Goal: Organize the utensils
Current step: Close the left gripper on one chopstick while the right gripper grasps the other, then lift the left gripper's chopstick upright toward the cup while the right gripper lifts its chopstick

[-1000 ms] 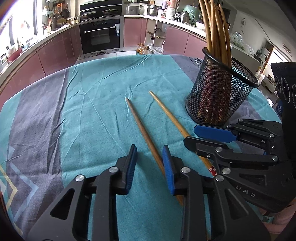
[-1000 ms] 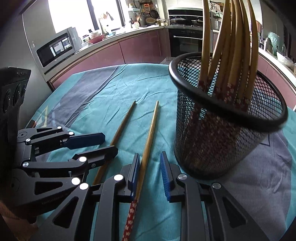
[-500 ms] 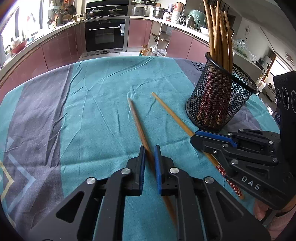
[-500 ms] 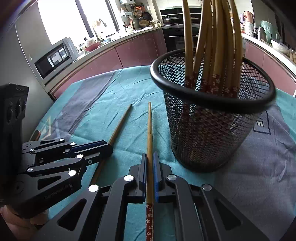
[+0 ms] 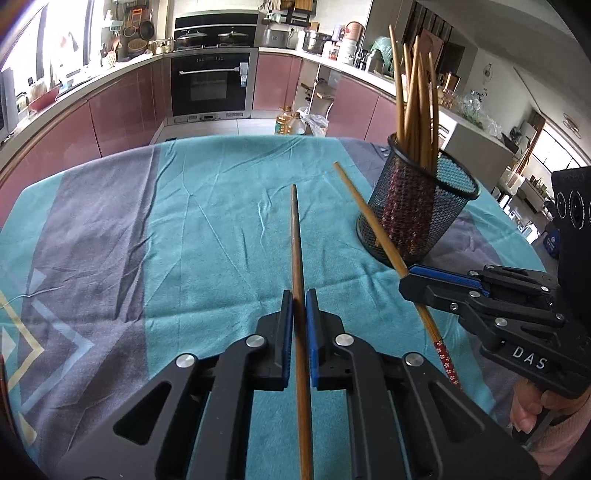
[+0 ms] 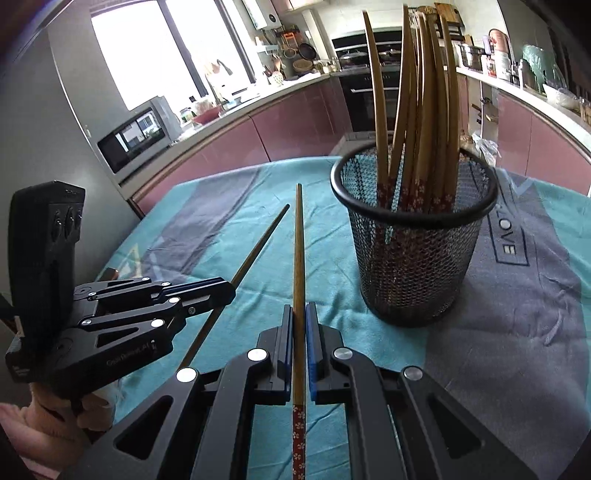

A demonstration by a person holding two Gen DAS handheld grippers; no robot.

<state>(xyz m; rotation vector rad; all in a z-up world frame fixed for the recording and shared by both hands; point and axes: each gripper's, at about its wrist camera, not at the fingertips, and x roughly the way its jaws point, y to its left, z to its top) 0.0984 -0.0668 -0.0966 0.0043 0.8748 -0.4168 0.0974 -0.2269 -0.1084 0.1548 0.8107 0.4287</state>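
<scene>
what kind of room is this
A home kitchen, most likely. A built-in oven sits among pink cabinets, a microwave stands on the counter, and pots and pans rest on the stove above the oven.

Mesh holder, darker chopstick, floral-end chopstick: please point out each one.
mesh holder (image 6: 413, 273), right wrist view, on its wire wall
darker chopstick (image 5: 296, 240), left wrist view, mid shaft
floral-end chopstick (image 6: 298, 254), right wrist view, bare shaft

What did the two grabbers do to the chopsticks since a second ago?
Each hand-held gripper closed on a chopstick and raised it: the left hand-held gripper grips the darker chopstick, the right hand-held gripper the lighter chopstick. The mesh holder stayed put, still full.
</scene>
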